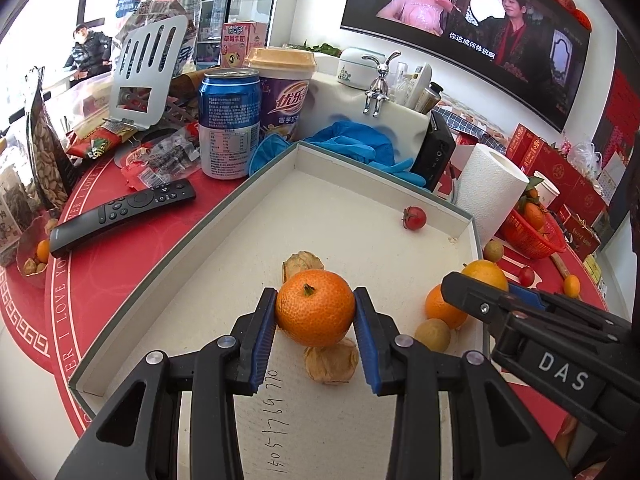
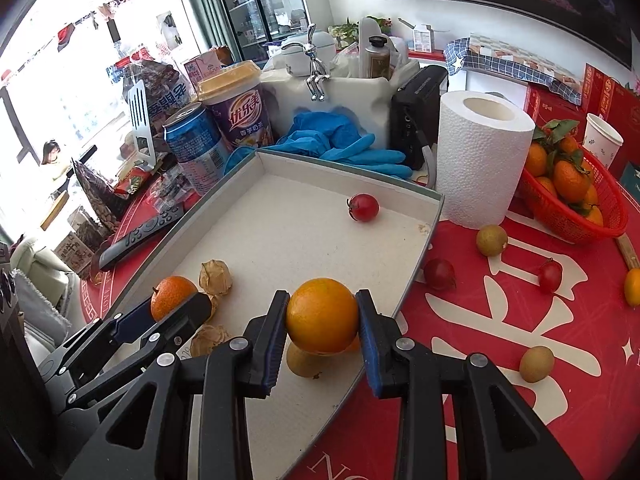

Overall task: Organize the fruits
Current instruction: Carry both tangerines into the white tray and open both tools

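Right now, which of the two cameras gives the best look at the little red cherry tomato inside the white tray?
The right wrist view shows the cherry tomato best: larger, unobstructed, with its stem visible, lying alone on the tray floor near the far wall. The left wrist view shows the same tomato smaller and farther off, near the tray's far right corner.

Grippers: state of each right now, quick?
Left gripper: shut on the stemmed mandarin.
Right gripper: shut on the smooth orange.
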Demonstrator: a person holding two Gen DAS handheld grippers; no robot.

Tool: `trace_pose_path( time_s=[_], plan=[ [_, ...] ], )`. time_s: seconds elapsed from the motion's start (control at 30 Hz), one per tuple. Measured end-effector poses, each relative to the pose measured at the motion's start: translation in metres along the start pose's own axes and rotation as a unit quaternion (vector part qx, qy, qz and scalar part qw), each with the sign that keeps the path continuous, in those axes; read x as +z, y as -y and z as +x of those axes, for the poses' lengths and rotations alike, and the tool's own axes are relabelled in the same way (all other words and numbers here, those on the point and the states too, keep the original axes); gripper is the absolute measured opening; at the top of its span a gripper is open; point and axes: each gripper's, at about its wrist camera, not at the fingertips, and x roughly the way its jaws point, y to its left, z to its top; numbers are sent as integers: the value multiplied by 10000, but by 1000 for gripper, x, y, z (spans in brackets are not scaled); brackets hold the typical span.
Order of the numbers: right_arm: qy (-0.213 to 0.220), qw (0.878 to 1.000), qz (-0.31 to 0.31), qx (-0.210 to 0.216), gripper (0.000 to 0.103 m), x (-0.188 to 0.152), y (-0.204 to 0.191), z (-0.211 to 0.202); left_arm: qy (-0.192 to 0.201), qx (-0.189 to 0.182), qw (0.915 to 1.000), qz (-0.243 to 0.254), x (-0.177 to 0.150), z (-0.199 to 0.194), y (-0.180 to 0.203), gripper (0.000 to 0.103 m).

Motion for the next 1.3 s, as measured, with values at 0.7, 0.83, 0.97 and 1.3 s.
trace_pose_path(
  time_s=[0.7, 0.83, 0.97, 1.3],
  plan=[
    [-37, 9996, -251, -105, 35, 3, -10, 7, -74, 258, 9995, 164, -2, 5, 4, 45],
    [-74, 9995, -297, -85, 35, 5, -13, 8, -74, 331, 9994, 121, -1, 6, 2, 63],
    [-67, 9992, -366, -147, 40, 8, -15, 7, -40, 394, 9991, 177, -1, 5, 3, 81],
    [228, 9978, -519, -347, 103, 9, -15, -10, -41, 700, 9970, 339, -2, 6, 8, 84]
  ],
)
